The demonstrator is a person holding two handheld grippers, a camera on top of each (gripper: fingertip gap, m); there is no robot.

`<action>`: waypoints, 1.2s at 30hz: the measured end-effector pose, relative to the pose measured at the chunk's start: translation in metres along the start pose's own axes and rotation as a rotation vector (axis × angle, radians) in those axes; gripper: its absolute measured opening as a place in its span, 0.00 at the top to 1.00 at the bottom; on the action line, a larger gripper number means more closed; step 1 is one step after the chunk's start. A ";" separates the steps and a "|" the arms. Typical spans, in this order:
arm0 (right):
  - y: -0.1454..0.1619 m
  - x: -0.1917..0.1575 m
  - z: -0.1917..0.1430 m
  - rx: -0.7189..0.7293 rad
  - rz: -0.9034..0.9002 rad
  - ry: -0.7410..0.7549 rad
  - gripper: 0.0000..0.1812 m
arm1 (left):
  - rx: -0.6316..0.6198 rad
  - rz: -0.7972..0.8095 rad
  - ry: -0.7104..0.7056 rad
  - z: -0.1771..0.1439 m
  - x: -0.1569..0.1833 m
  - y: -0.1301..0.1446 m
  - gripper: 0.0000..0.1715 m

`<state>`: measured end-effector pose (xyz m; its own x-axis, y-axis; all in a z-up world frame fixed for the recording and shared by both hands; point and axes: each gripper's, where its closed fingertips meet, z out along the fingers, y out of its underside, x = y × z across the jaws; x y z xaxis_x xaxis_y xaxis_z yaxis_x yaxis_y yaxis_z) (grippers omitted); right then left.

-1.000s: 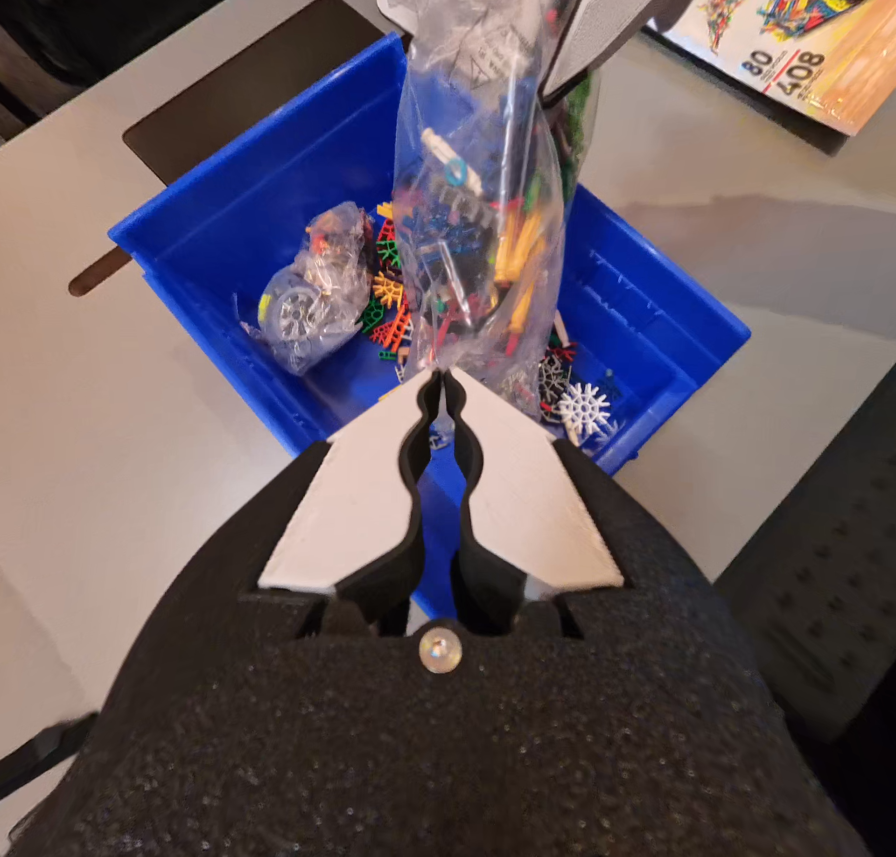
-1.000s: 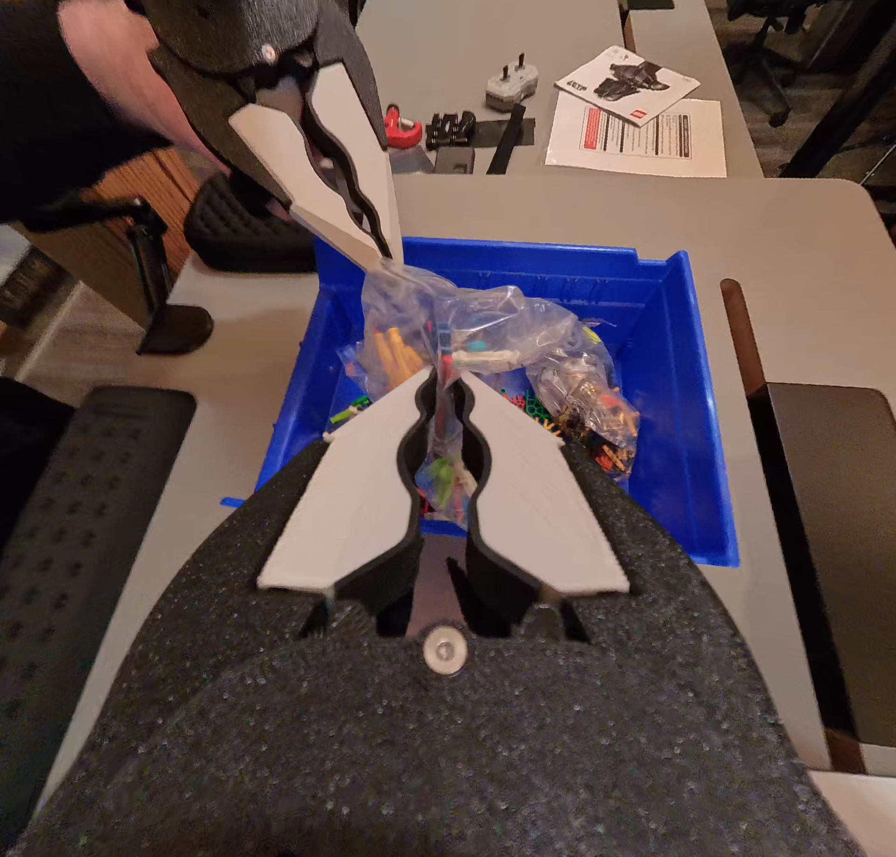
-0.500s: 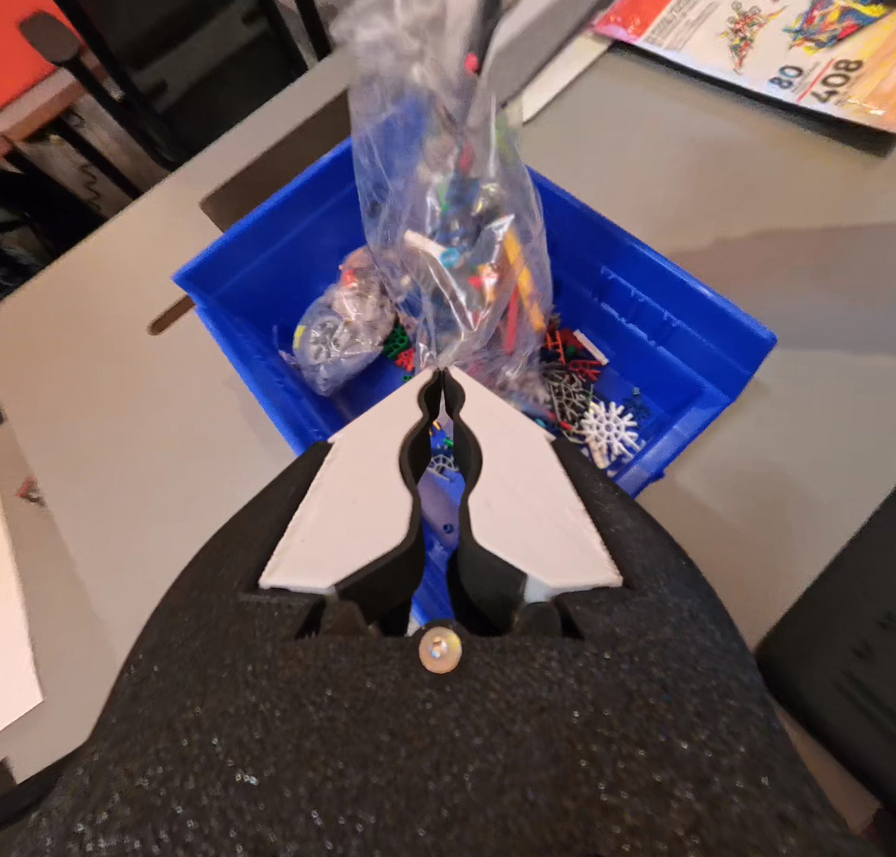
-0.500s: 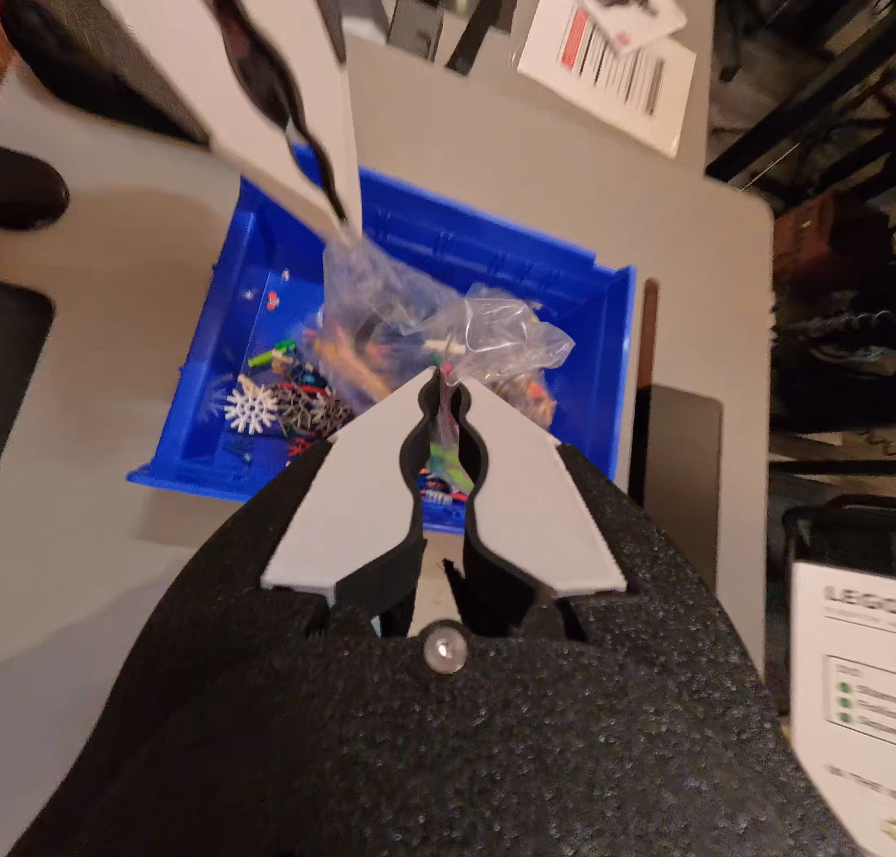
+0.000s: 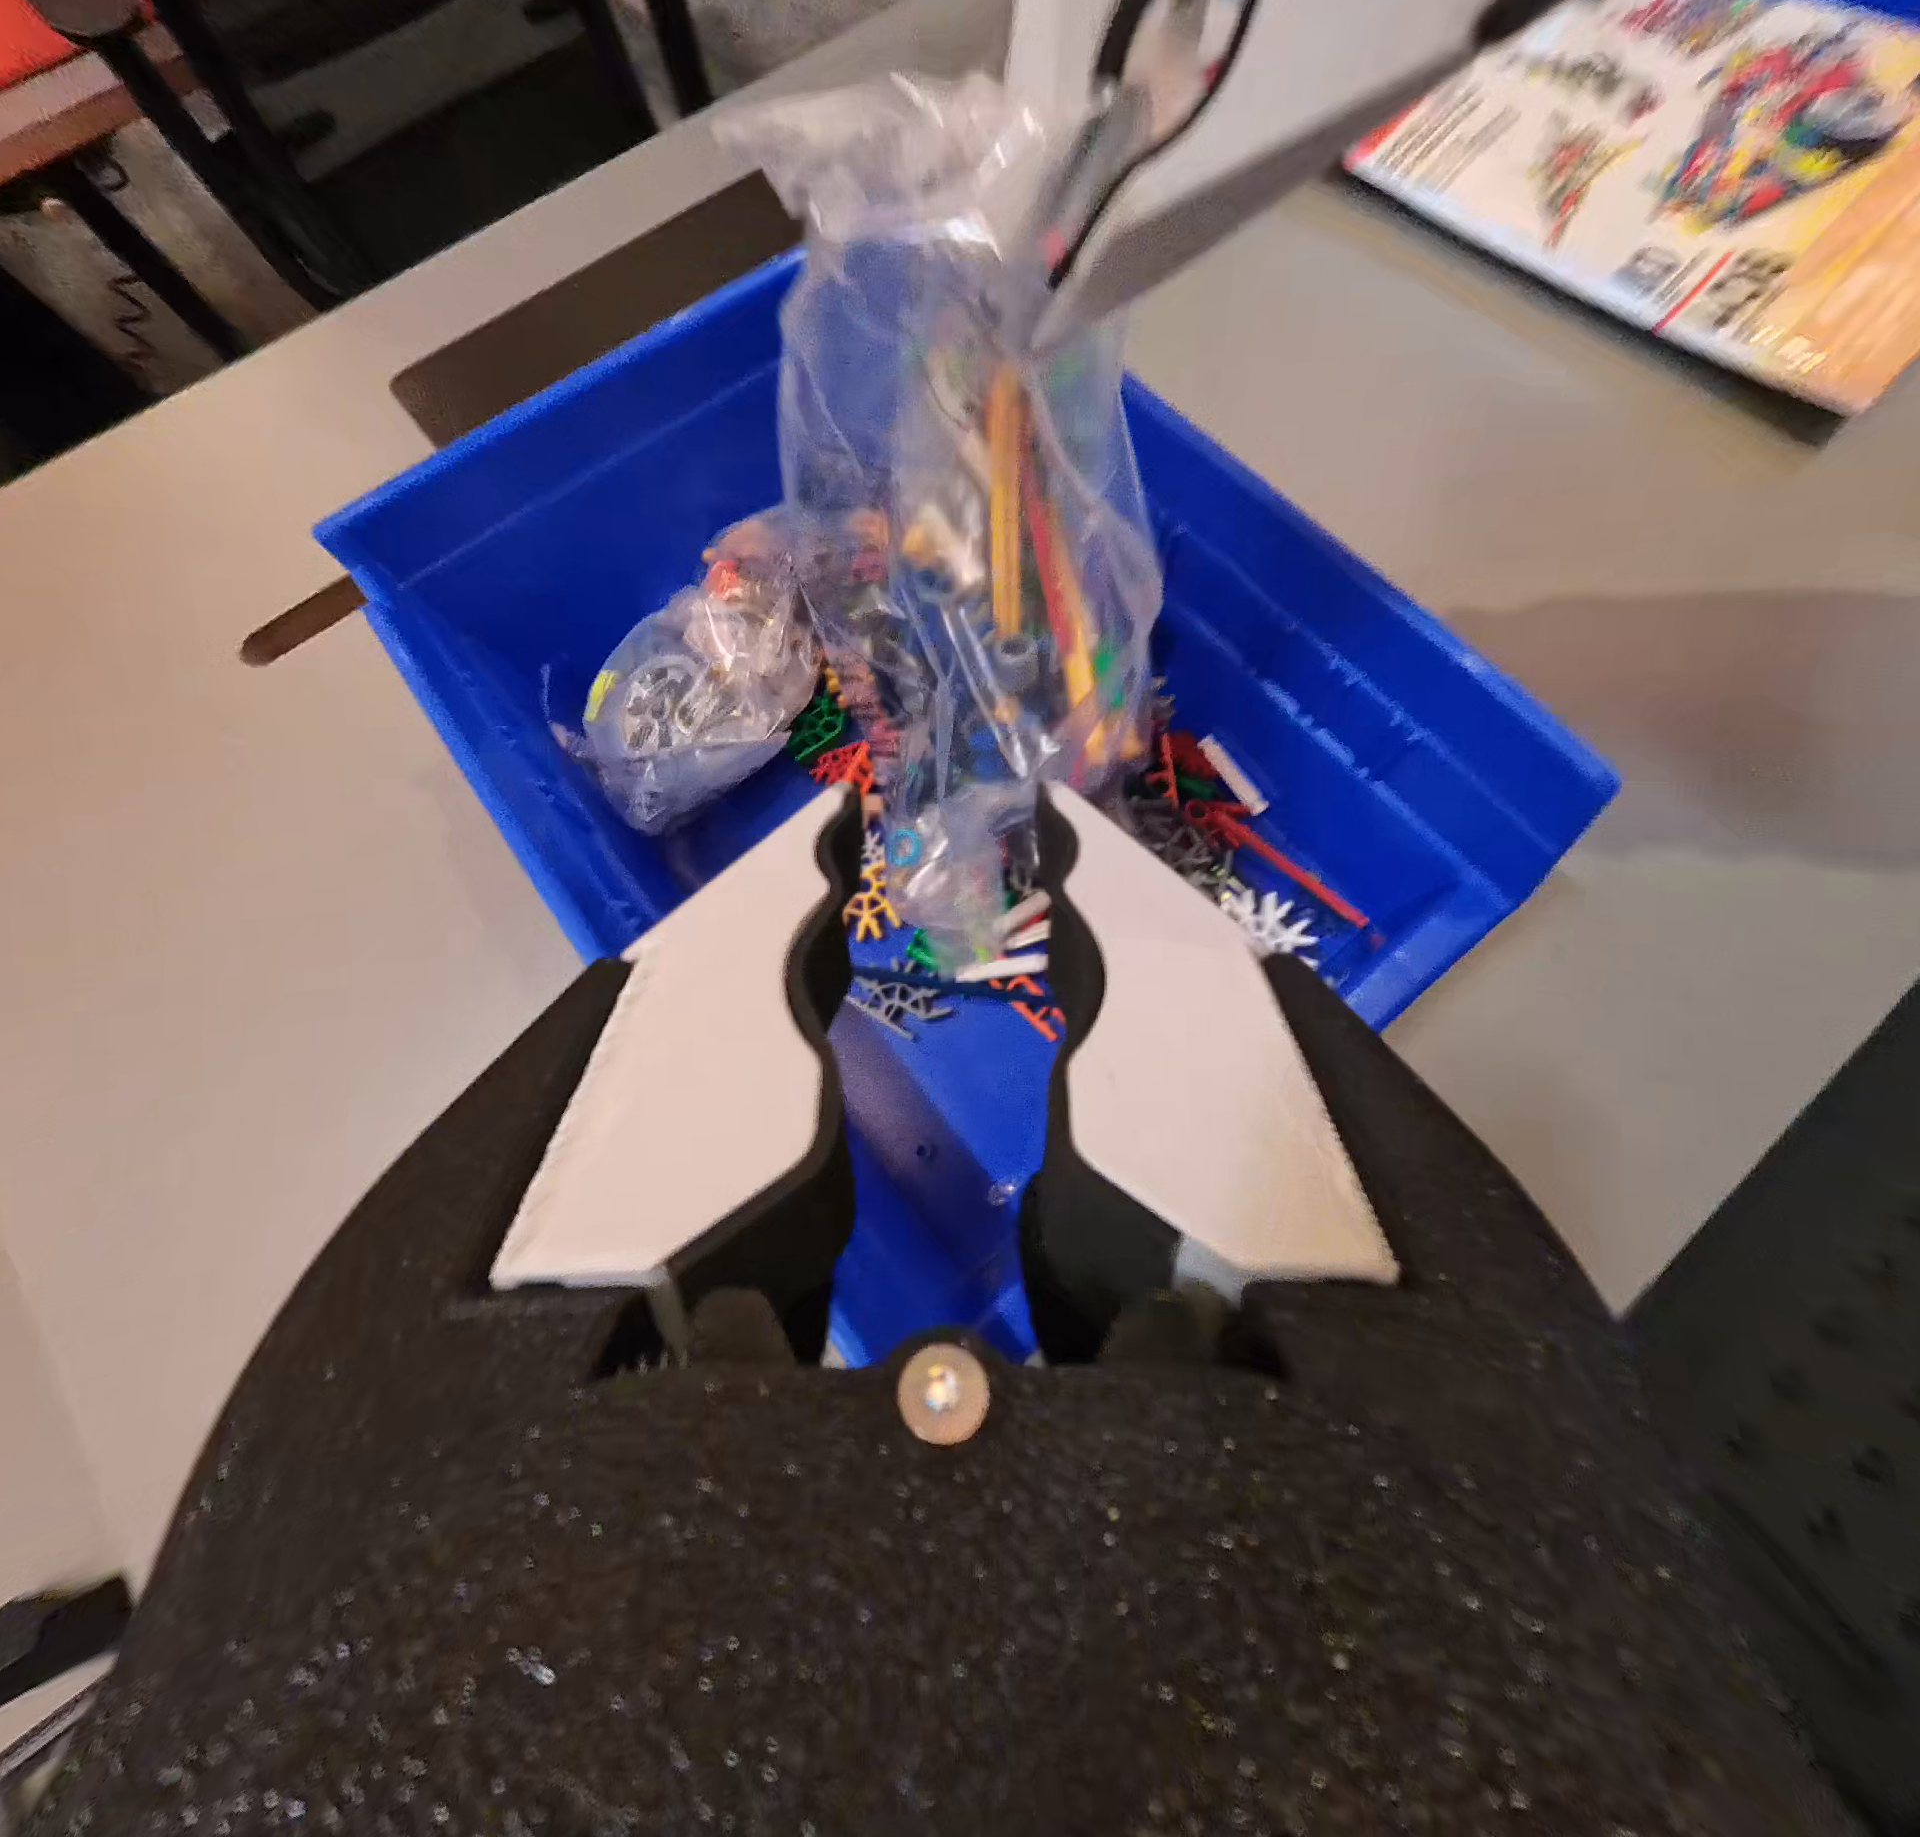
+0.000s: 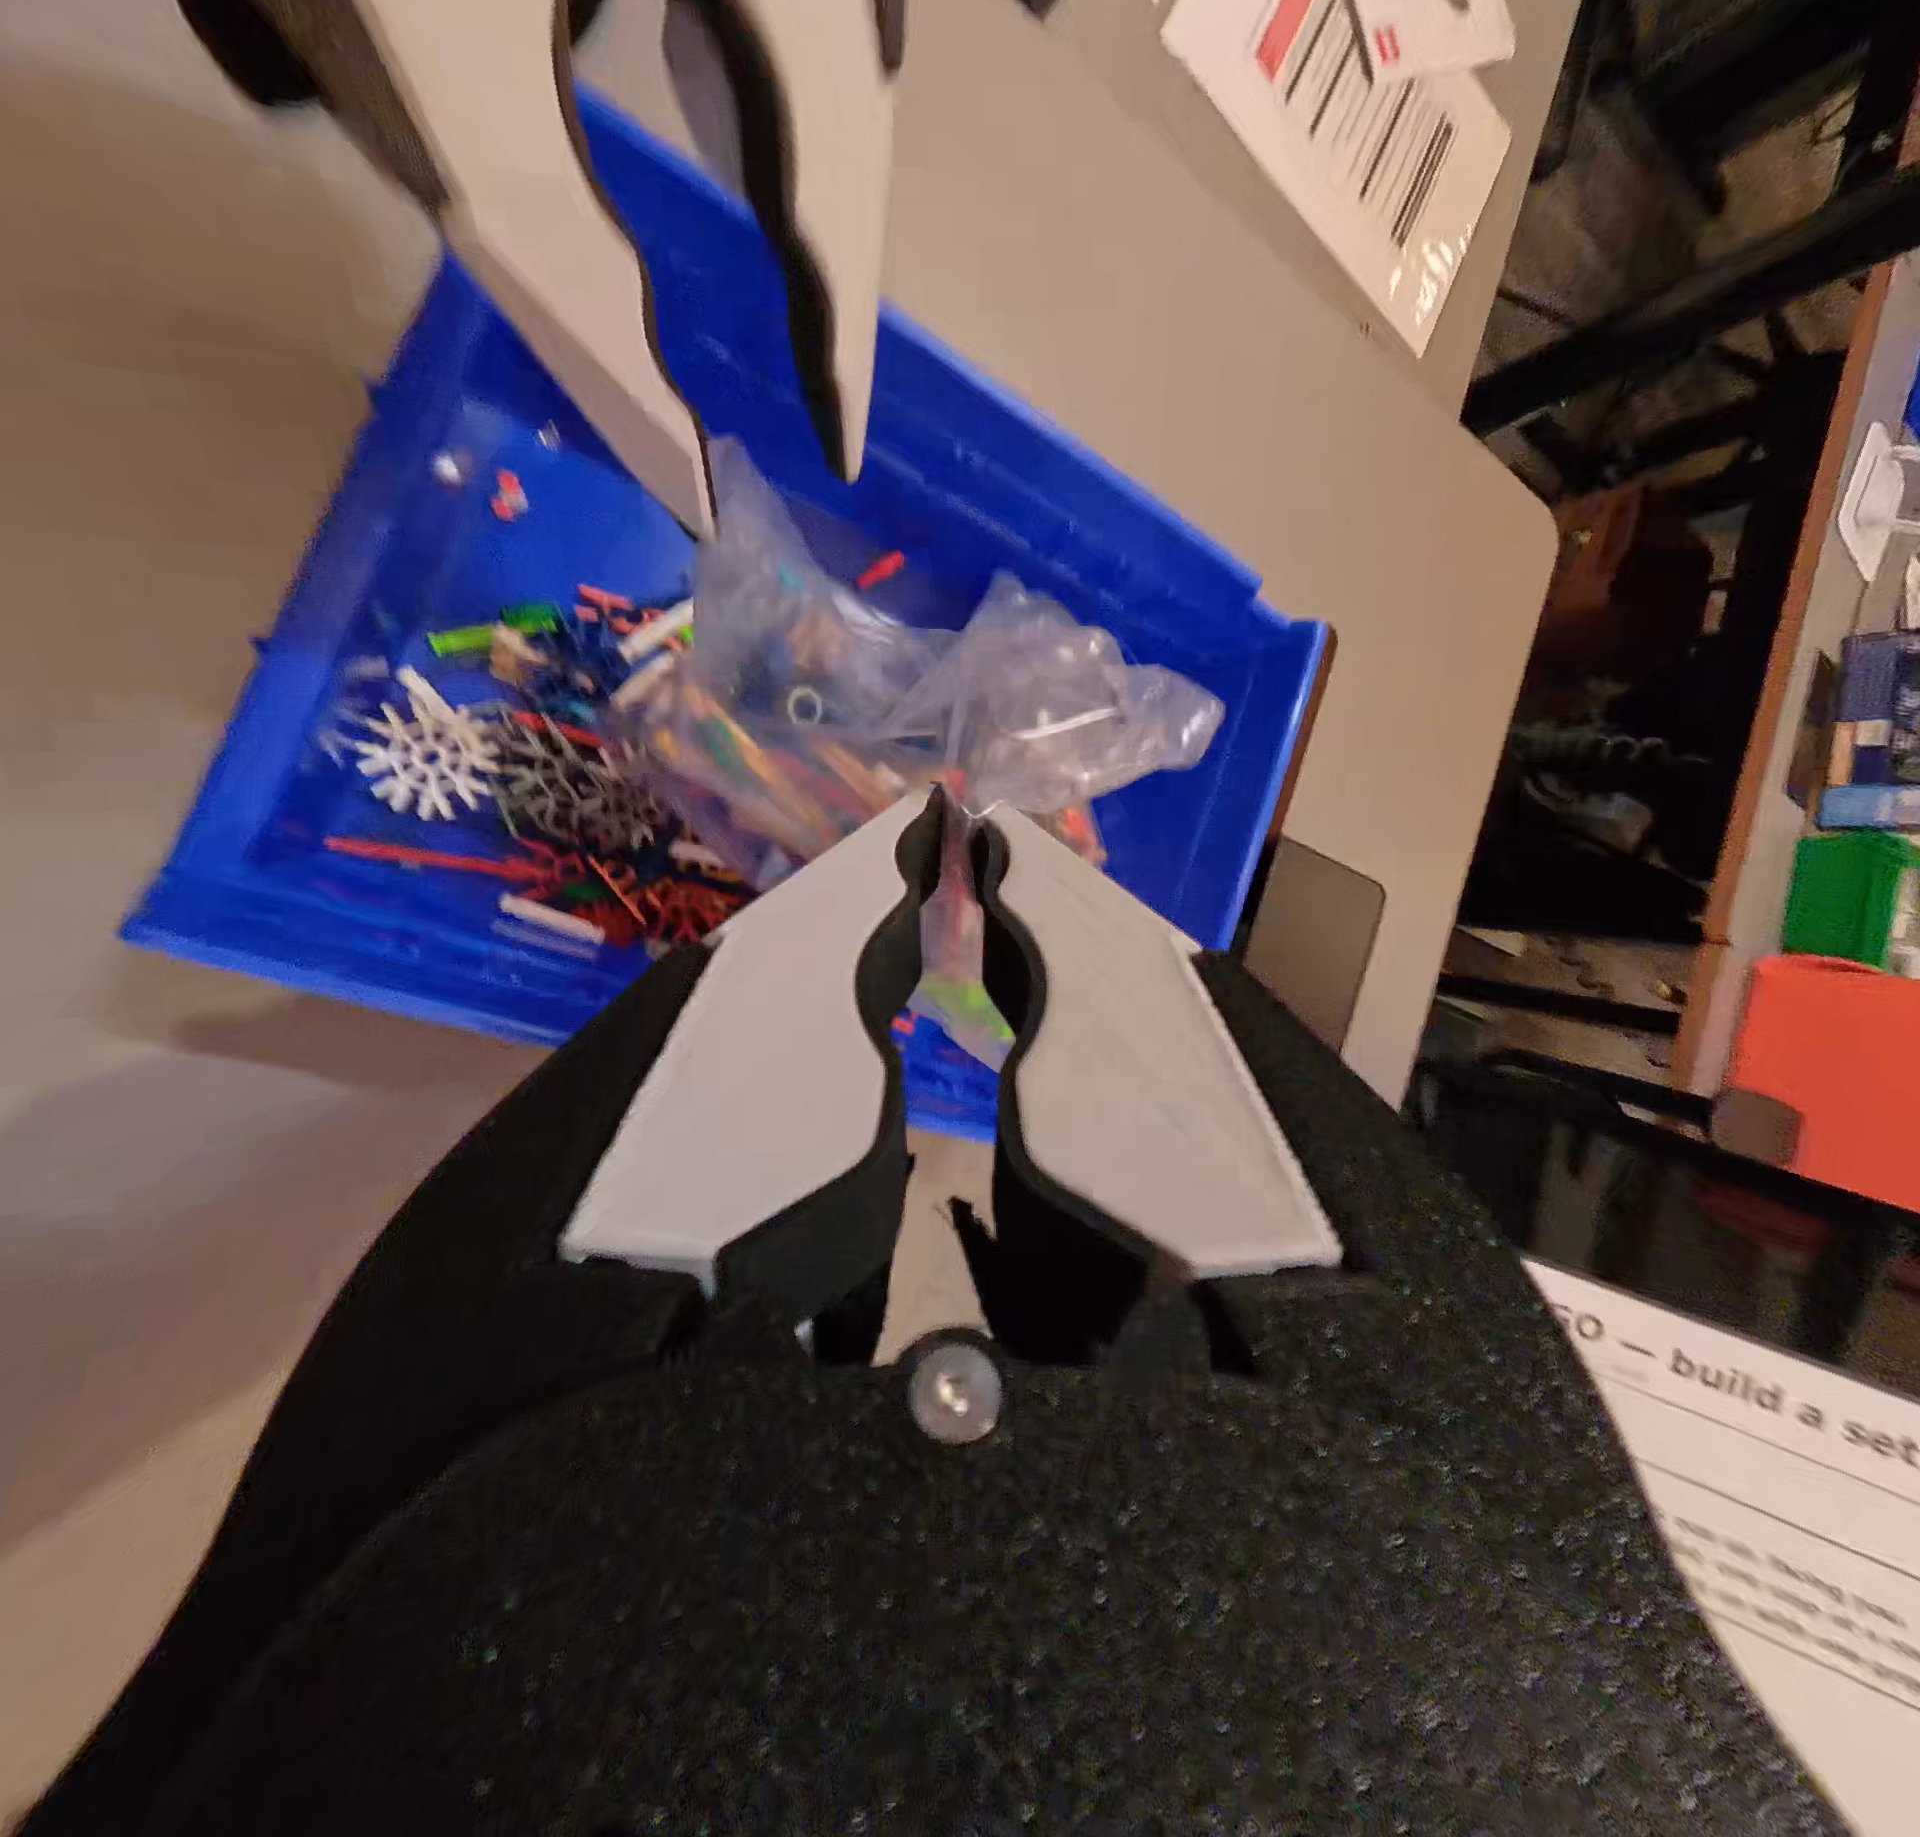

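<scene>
From my left wrist camera, my left gripper (image 5: 948, 811) has its fingers spread apart, with the bottom corner of the clear plastic bag of coloured rods and connectors (image 5: 966, 561) sitting in the gap; I can't tell whether either tip touches it. The bag hangs upright over the open blue plastic bin (image 5: 1382, 686), which stands on the pale grey tabletop (image 5: 208, 831). My right gripper (image 5: 1081, 270) comes in from the top, blurred, pinching the bag's upper part. In the bin lies a smaller clear bag with a grey wheel (image 5: 696, 696), and loose red, orange and white snowflake-shaped pieces (image 5: 1226, 852) on the floor. A colourful printed toy box (image 5: 1683, 166) lies at the far right. Switching to my right wrist camera: the tips are closed tight on a fold of the bag (image 6: 831, 707), and plastic runs back between the fingers. The left gripper (image 6: 779, 499) points down from above, parted, right by the bag's far end. The bin (image 6: 1039, 499) holds a white snowflake piece (image 6: 426, 759). White paper sheets (image 6: 1351, 94) lie beyond.
</scene>
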<state>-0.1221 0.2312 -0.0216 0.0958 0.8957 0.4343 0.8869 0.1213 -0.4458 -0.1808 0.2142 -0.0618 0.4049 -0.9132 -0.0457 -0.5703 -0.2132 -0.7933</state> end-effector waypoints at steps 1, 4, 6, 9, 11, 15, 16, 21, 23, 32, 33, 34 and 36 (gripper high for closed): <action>-0.003 0.000 -0.004 0.027 0.013 -0.002 1.00 | 0.021 -0.026 0.024 -0.004 -0.001 -0.006 0.79; -0.014 -0.011 -0.006 0.093 -0.028 -0.034 1.00 | 0.083 -0.070 0.126 -0.009 0.003 -0.032 0.66; -0.011 -0.012 -0.004 0.069 -0.045 -0.026 1.00 | 0.075 -0.050 0.152 -0.005 0.003 -0.042 0.64; -0.020 -0.008 -0.009 0.123 0.003 -0.012 1.00 | -0.019 -0.020 0.217 0.015 0.012 -0.034 0.70; -0.024 -0.007 -0.015 0.159 0.032 -0.012 1.00 | -0.020 0.014 0.218 0.021 0.016 -0.033 0.92; -0.018 0.004 -0.018 0.227 0.204 -0.002 0.94 | 0.029 0.002 0.193 0.022 0.012 -0.039 1.00; -0.015 0.009 -0.024 0.261 0.270 -0.001 0.84 | 0.042 0.000 0.193 0.022 0.011 -0.040 1.00; 0.020 0.015 -0.046 0.447 0.580 -0.086 0.68 | 0.181 -0.076 0.240 0.004 0.006 -0.062 1.00; 0.029 0.008 -0.038 0.488 0.656 -0.154 0.68 | 0.236 -0.081 0.257 -0.004 0.006 -0.071 1.00; 0.016 0.007 -0.022 0.523 0.605 -0.114 1.00 | 0.222 -0.125 0.240 0.005 -0.002 -0.063 0.97; 0.012 0.007 -0.026 0.517 0.582 -0.097 1.00 | 0.224 -0.127 0.248 0.005 -0.001 -0.063 0.94; 0.004 0.010 -0.033 0.528 0.564 -0.079 1.00 | 0.236 -0.129 0.248 0.003 0.000 -0.065 0.94; -0.005 0.010 -0.033 0.511 0.536 -0.083 1.00 | 0.230 -0.132 0.230 0.005 -0.001 -0.062 0.94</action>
<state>-0.1110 0.2252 0.0105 0.4039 0.9148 0.0035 0.4058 -0.1758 -0.8969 -0.1427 0.2303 -0.0158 0.2781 -0.9428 0.1839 -0.3366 -0.2749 -0.9006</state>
